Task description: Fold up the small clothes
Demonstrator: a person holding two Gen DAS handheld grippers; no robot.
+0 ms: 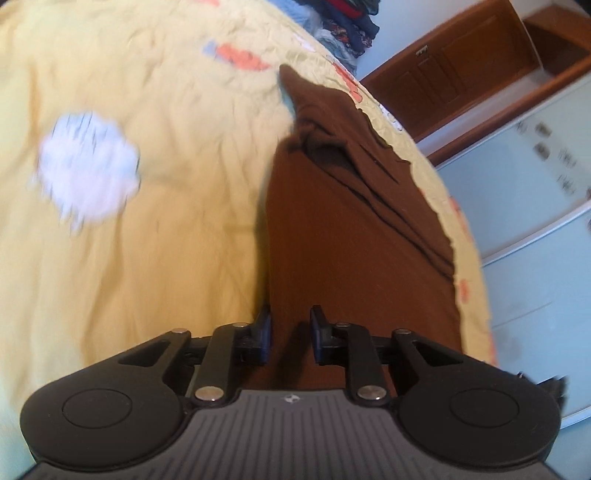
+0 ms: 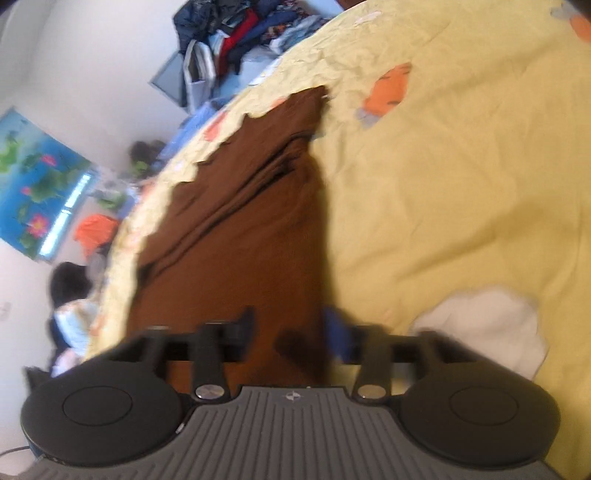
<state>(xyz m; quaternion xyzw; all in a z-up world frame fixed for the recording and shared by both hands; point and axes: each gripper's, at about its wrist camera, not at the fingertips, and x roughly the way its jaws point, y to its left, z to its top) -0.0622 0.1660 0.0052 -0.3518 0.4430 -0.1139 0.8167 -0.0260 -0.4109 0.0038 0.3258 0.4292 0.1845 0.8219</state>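
One brown garment is lying in long folds along the edge of a bed, on a yellow bedspread printed with orange and pale patches. Both wrist views show its near end running in between the fingers of the tool that carries the camera.

In the left view, the left gripper is standing over the near end of the cloth with its jaws only slightly apart; a narrow band of brown is showing between the blue pads, and they do not seem to be pressing on it, though I cannot be sure. In the right view, the right gripper is standing with its jaws about half open, the cloth passing between them without being pinched. That view is blurred.

Judging from this, both ends are looking loose, so the stacked folds could be slipping apart or sliding toward the bed's edge, which the garment is lying just beside. A jaw closing on only the top layer would be dragging that layer and undoing the fold.

Beyond the bed, a heap of mixed clothes is lying at the far end, and a flowered picture is hanging on the wall. No readable writing is showing; only a small emblem is sitting on each tool's ribbed body.
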